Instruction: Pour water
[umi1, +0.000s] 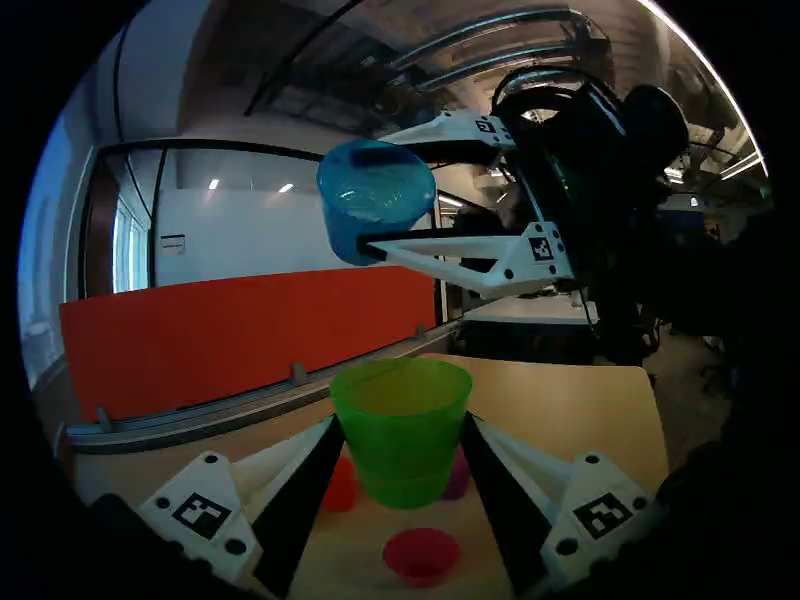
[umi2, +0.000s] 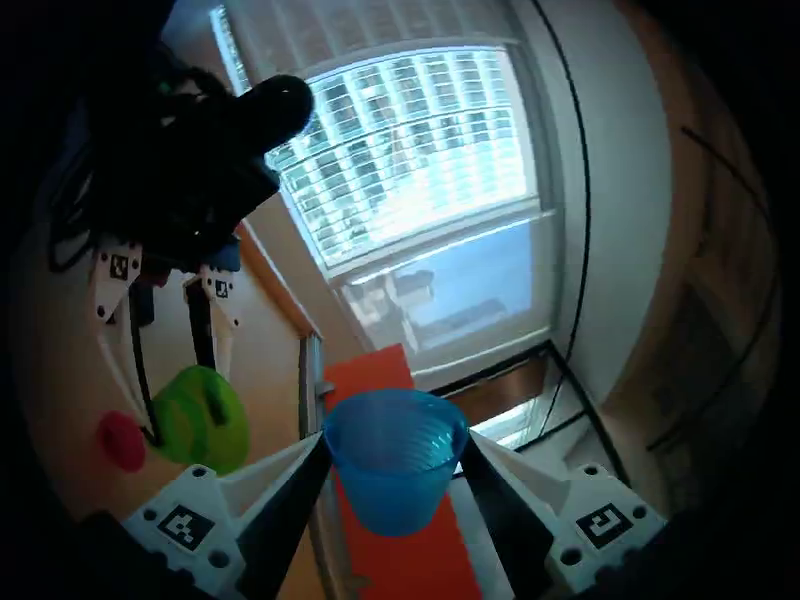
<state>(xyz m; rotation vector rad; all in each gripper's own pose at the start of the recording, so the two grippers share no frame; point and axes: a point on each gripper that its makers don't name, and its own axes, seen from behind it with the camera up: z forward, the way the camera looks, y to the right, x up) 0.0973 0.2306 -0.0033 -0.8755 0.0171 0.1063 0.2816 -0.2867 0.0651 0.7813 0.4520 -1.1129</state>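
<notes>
Wide pale wooden surface (umi1: 585, 405) down below, an orange partition (umi1: 240, 340) running along its far edge, and in the right gripper view a big bright window with blinds (umi2: 420, 150) swung right over on a slant. Left gripper (umi1: 402, 432) low above the surface, both fingers pinching the green cup (umi1: 402, 405) by its sides, and that cup stands upright, long axis vertical, mouth open to the ceiling. Up high, the right gripper (umi1: 375, 190) is rolled onto its side, one finger above and one below, clamped on the blue cup (umi1: 372, 205). The blue cup is tipped well over, long axis far off vertical and close to level, open mouth turned toward the left gripper's camera. It hangs in the air above the green cup and well apart from it, a touch to the left. Whether any water is in it or leaving it, I cannot tell. On the surface beneath the green cup sit three little cups: a pink one (umi1: 422, 555) nearest, a red one (umi1: 340, 487) and a purple one (umi1: 458, 477) half hidden behind
</notes>
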